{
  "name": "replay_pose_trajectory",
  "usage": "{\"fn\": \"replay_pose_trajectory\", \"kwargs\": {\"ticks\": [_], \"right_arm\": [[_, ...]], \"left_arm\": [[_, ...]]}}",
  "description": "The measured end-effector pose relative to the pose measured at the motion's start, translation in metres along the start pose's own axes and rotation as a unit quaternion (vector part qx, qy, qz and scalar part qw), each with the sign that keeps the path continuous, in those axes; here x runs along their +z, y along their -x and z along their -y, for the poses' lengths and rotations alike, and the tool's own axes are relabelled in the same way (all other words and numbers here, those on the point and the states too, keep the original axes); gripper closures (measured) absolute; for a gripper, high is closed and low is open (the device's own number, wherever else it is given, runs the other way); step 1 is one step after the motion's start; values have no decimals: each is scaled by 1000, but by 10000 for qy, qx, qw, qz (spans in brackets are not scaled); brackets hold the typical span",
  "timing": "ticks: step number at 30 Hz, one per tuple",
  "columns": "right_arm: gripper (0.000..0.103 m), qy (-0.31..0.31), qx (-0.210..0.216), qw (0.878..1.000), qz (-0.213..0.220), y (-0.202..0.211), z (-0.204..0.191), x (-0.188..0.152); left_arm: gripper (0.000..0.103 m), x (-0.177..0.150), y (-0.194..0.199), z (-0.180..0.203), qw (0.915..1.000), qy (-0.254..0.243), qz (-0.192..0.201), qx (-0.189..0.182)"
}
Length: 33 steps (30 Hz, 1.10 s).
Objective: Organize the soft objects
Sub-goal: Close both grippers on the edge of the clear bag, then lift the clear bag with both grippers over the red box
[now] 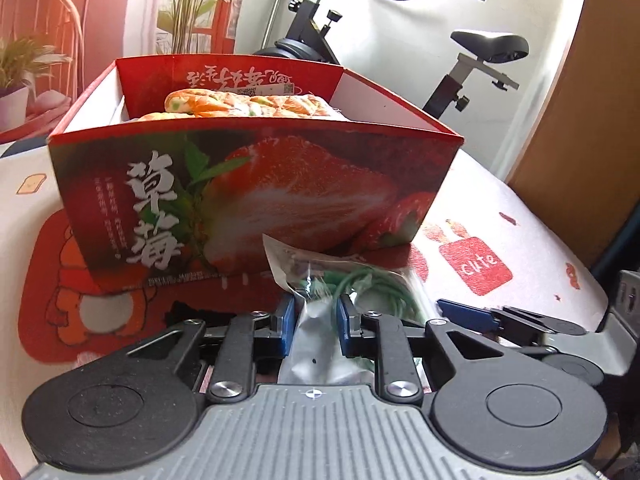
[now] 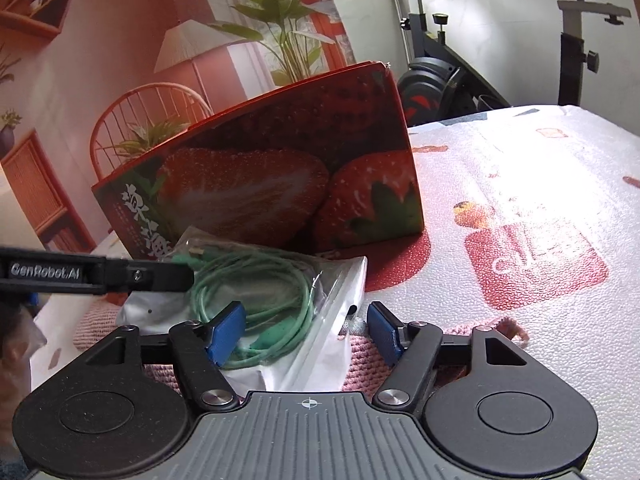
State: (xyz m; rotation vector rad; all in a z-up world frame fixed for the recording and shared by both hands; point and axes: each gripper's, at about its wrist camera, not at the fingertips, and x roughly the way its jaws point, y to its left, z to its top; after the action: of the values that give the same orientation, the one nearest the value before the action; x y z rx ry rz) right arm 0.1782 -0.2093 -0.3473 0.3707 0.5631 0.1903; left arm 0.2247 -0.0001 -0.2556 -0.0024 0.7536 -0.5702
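White tablecloth (image 2: 520, 184) with a red "cute" tag print. Left gripper (image 1: 314, 322) pinches the clear bag (image 1: 320, 280) of green cable (image 2: 256, 292); right gripper (image 2: 306, 334), arm marked "GenRobot.AI", gapes over it. Behind: strawberry box (image 1: 256, 200), "草莓", holding folded cloth (image 1: 248, 106).

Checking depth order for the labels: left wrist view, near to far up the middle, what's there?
left tongs → clear bag with the green cable → strawberry box → folded patterned cloth inside it → exercise bike
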Motion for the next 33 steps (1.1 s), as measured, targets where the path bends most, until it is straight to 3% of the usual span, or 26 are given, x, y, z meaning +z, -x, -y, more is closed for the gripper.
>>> {"fn": "replay_pose_trajectory", "kwargs": {"ticks": [10, 22, 28, 33], "right_arm": [[42, -28, 171, 9998, -12, -5, 0, -1], [50, 263, 155, 9995, 86, -2, -7, -5], [56, 689, -44, 9976, 101, 4, -22, -1], [58, 982, -64, 9949, 219, 16, -31, 6]], "left_arm": [[80, -22, -1, -12, 9970, 724, -100, -249], [77, -35, -5, -22, 9958, 847, -52, -344], [79, -31, -1, -10, 9976, 645, -42, -244], [79, -33, 8, -9, 9963, 786, 75, -327]]}}
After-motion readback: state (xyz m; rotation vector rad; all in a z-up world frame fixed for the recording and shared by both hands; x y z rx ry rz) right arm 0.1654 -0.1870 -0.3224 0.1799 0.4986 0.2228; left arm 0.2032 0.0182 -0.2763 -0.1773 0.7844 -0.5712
